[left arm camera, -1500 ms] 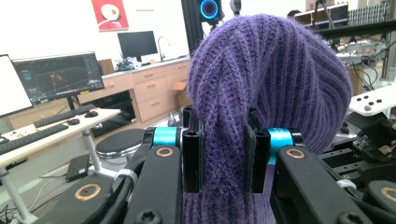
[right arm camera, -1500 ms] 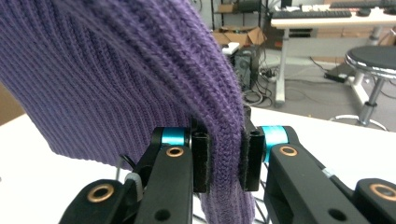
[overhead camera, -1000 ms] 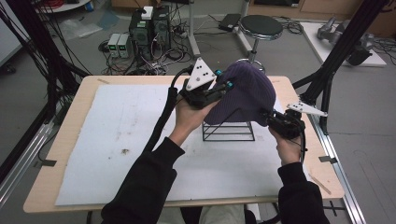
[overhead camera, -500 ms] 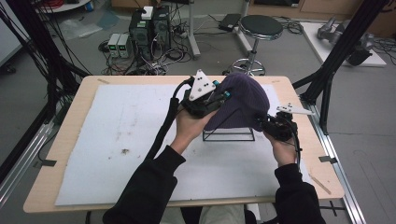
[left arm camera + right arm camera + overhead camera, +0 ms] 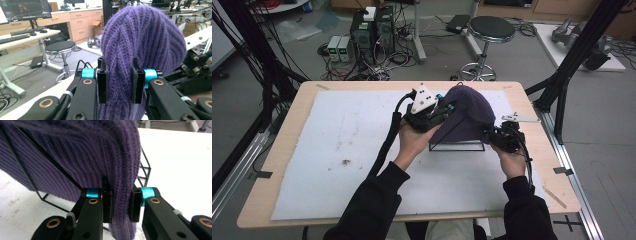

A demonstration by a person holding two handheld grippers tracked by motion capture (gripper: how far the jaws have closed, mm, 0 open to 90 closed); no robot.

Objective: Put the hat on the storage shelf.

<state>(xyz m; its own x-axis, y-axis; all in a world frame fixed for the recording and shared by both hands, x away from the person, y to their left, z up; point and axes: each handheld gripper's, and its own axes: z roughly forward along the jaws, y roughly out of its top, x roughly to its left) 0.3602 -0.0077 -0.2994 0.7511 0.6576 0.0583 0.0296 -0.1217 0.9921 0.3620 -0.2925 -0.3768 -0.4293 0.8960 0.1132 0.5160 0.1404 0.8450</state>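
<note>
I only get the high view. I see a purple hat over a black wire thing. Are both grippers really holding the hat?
Observer: Yes. In the left gripper view, the left gripper pinches a fold of the purple knit hat between its black jaws.
Operator: And the other one?
Observer: The right gripper is shut on the hat's lower edge, as the right gripper view shows.
Operator: What is the wire thing like up close?
Observer: The black wire frame has thin straight bars, and one runs slantwise across the hat's ribbed side.
Operator: What's under it?
Observer: The frame's bottom bars rest on the white mat.
</note>
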